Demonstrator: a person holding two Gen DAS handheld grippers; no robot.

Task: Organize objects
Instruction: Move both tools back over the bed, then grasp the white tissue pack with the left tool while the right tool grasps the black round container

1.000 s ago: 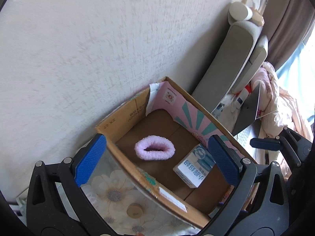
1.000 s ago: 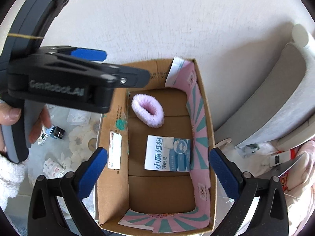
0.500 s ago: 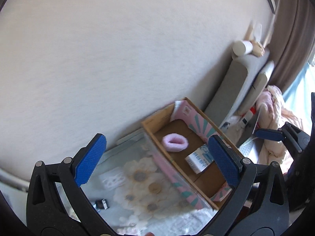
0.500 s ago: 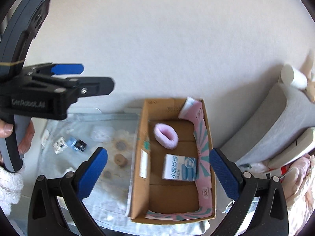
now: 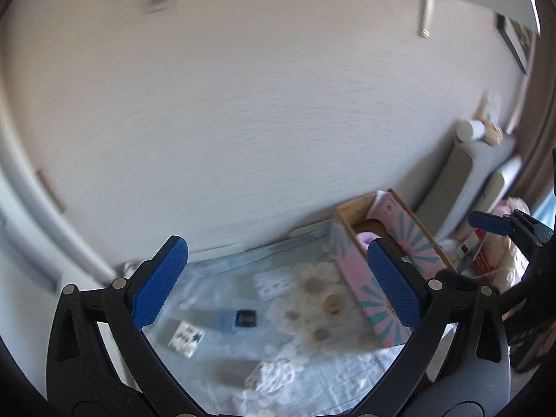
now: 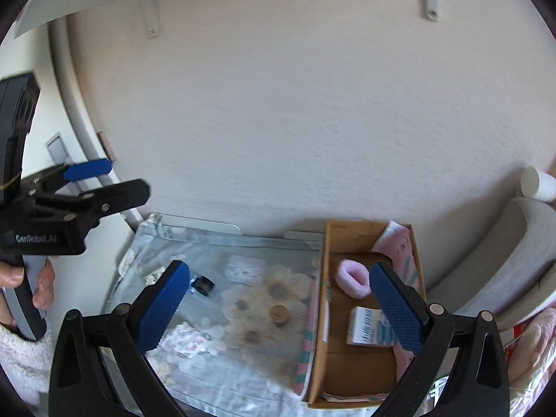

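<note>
A cardboard box (image 6: 325,312) with pink flaps stands at the right end of a floral cloth (image 6: 215,365). Inside lie a pink fuzzy ring (image 6: 351,278) and a white-blue packet (image 6: 368,323). On the cloth lie a small blue-black bottle (image 6: 202,284), a round wooden piece (image 6: 279,313), a white patterned sachet (image 6: 245,268) and a pink-print sachet (image 6: 187,342). The box (image 5: 361,278), the bottle (image 5: 236,319) and a small card (image 5: 186,338) also show in the left wrist view. My left gripper (image 5: 278,285) and right gripper (image 6: 278,309) are both open, empty, high above the cloth.
A white wall runs behind the cloth, with shelf brackets (image 6: 149,10) high up. A grey sofa (image 6: 504,278) with pink bedding stands right of the box. My left gripper (image 6: 87,187) shows at the left of the right wrist view, held by a hand.
Both grippers have lifted up and back from over the box. The view widened from the box interior to the whole cloth and its loose items. Both stayed open.
</note>
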